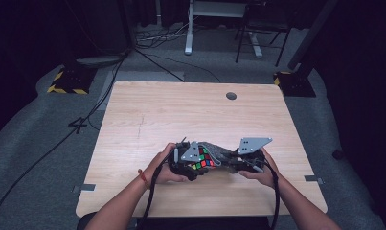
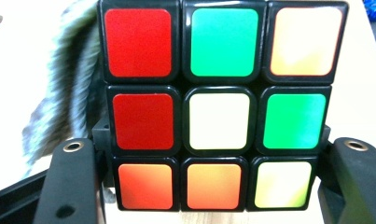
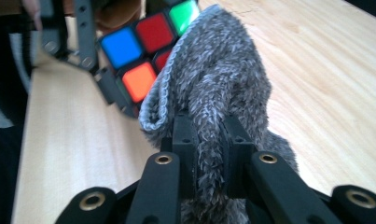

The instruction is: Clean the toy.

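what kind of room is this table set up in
Probably a lab or recording studio, not a home: a bare wooden table on grey carpet, cables trailing across the floor, and hazard-striped stand bases in dark surroundings.
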A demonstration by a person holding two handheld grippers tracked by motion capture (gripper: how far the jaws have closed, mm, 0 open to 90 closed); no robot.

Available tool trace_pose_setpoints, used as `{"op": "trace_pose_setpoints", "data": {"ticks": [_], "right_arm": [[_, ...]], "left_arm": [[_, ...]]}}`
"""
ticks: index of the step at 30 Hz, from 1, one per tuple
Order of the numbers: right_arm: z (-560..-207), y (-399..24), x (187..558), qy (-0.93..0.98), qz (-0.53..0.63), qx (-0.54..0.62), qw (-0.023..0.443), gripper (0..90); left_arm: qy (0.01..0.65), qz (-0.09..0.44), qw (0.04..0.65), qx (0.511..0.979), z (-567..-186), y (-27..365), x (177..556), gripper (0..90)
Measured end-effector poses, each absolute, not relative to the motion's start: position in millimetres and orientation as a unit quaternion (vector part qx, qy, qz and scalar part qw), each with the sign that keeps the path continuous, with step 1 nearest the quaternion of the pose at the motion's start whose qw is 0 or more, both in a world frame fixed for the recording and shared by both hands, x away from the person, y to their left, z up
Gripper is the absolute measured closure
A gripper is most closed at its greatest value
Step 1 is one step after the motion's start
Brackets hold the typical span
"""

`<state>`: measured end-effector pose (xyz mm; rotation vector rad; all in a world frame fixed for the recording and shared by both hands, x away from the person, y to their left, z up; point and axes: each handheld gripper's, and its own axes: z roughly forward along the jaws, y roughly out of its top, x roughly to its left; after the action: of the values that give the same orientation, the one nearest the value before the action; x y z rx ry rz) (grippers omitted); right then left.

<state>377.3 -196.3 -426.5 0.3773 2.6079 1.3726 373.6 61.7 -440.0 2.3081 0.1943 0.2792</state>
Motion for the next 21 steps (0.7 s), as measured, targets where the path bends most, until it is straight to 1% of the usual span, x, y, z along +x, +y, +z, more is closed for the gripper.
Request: {"op": "trace_pose_setpoints", "data": {"ticks": [6, 11, 12, 15, 21], "right_arm": [[-419, -191, 364, 0.864, 0.489, 0.088, 0.081, 79.4], [-412, -177, 362, 0.858, 0.501, 0.082, 0.08, 79.4], [-411, -176, 363, 0.86, 0.495, 0.086, 0.092, 79.4], [-413, -179, 368, 0.861, 0.488, 0.102, 0.099, 79.4], [-421, -189, 375, 0.869, 0.468, 0.125, 0.099, 79.4]], "left_arm": [[0.086, 0.103, 0.385, 0.913, -442, 59, 376, 33.6], [0.068, 0.114, 0.365, 0.921, -448, 51, 372, 33.6], [0.067, 0.112, 0.368, 0.921, -447, 52, 373, 33.6], [0.066, 0.111, 0.374, 0.919, -445, 53, 371, 33.7], [0.06, 0.112, 0.381, 0.916, -441, 57, 368, 33.6]]}}
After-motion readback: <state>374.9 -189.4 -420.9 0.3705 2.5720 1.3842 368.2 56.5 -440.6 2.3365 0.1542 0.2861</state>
